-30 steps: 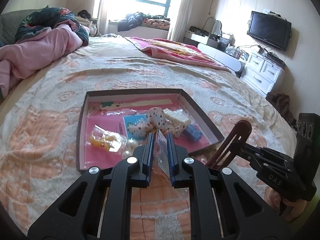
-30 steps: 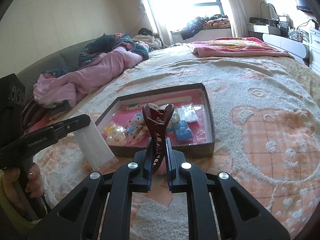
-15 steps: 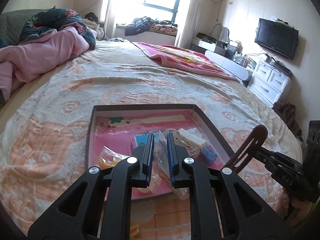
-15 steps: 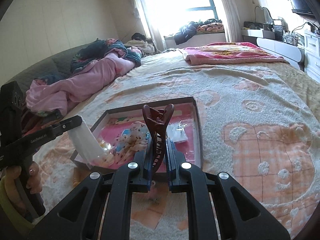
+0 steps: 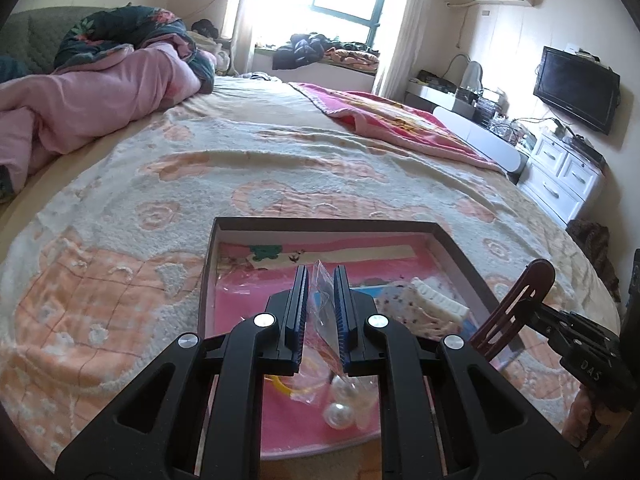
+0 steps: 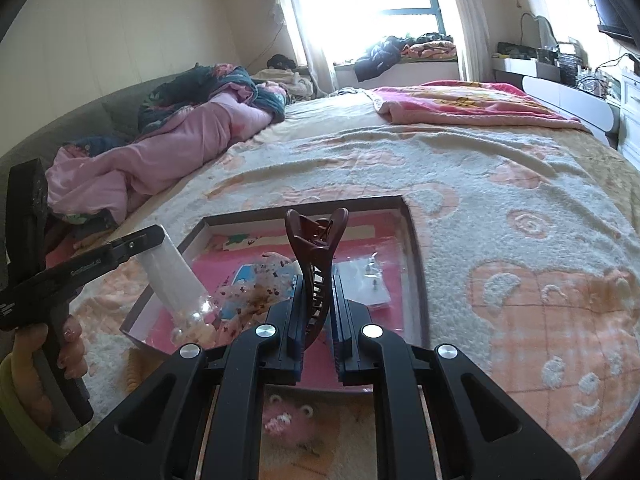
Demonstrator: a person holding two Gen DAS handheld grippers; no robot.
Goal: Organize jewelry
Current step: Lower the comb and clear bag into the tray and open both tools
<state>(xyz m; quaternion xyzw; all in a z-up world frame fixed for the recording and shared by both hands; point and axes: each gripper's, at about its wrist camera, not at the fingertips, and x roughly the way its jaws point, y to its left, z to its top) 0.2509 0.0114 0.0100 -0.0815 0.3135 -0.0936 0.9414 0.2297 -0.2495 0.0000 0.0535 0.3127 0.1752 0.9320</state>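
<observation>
Both tools have come forward over the bed since a second ago; the tray, then ahead of the fingers, now lies under and just beyond them.

Left tool (image 5: 320, 316): clenched on a clear plastic bag (image 5: 326, 320). Bag's top edge stands up between the blue pads; its lower part hangs below them, over the tray's pink floor. Two white pearl beads (image 5: 339, 411) and a yellow ring (image 5: 286, 387) show through or just below the bag; cannot tell whether they are inside it or lying in the tray.

Right tool (image 6: 317, 316): clenched on a dark brown claw hair clip (image 6: 314, 248). Clip stands upright, its curved ends rising above the fingertips, teeth visible between the pads. It is held above the near part of the tray.

Tray (image 6: 414, 248): shallow, dark-rimmed, pink lining, resting on the cream and peach blanket (image 6: 520, 208). Inside: a spotted fabric piece (image 5: 404, 308), a white comb-like clip (image 5: 440, 300) beside it, a small clear packet (image 6: 364, 280) toward the right side, a blue card (image 6: 248, 276).

A hand (image 6: 60, 356) grips the left tool's handle, seen from the right wrist view.

Far side of bed: pink quilt (image 5: 100, 92) bunched at left, pink blanket (image 5: 400, 120) at right.
</observation>
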